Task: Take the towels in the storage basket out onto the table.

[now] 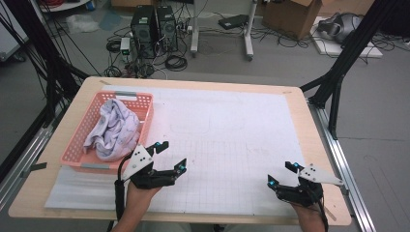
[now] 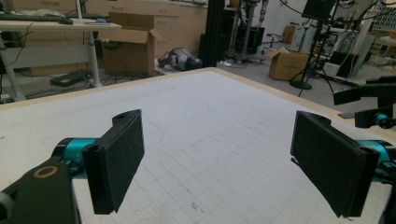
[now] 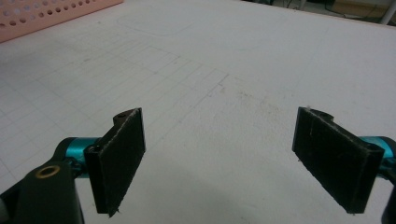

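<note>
A pink plastic basket (image 1: 85,126) stands at the table's left with a crumpled pale lilac cloth (image 1: 114,129) heaped inside it. My left gripper (image 1: 170,155) hovers just right of the basket's near corner, jaws wide open and nothing between them. My right gripper (image 1: 281,174) sits near the front right of the table, also open and holding nothing. In the left gripper view the left gripper (image 2: 219,161) points across the bare gridded mat (image 2: 205,126). In the right gripper view the right gripper (image 3: 219,161) faces the mat, with the basket (image 3: 46,16) at the far upper left.
A white gridded mat (image 1: 227,140) covers most of the wooden table (image 1: 300,96). Black frame struts (image 1: 338,72) rise at both sides. On the floor beyond the table are computer towers (image 1: 154,29), cables and cardboard boxes (image 1: 295,14).
</note>
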Demonstrator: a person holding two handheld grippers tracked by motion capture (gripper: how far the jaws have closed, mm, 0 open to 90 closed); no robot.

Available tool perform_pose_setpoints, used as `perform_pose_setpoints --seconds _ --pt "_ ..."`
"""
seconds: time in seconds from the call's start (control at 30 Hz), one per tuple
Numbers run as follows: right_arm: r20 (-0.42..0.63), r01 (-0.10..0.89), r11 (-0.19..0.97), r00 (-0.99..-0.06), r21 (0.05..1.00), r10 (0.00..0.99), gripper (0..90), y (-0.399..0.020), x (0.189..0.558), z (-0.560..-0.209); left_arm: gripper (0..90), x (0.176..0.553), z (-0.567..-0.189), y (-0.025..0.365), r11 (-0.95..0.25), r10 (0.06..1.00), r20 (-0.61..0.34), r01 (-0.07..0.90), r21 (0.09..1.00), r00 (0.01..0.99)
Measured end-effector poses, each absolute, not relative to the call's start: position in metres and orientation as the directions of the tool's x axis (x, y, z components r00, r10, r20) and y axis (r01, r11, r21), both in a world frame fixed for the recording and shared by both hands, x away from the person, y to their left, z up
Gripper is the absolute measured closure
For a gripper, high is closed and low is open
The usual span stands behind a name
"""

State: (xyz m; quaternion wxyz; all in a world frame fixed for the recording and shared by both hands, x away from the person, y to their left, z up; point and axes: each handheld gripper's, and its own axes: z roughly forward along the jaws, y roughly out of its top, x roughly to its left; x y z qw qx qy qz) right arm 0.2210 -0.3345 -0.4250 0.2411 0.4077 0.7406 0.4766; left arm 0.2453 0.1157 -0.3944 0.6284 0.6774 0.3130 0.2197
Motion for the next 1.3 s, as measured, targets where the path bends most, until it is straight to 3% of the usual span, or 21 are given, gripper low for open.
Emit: perform_pose_setpoints --seconds 0.73,1.3 --pt "0.028 0.372 0.212 -0.545 0.904 0.838 16.0 -0.336 0.22 -0.424 17.4 0.271 -0.333 0.154 -0.022 0.741 -0.075 0.135 0.991 0.667" --pt "0.029 0.377 0.214 -0.546 0.901 0.837 16.1 -0.335 0.221 -0.425 16.5 0.305 -0.334 0.216 -0.015 0.837 -0.131 0.262 0.965 0.532"
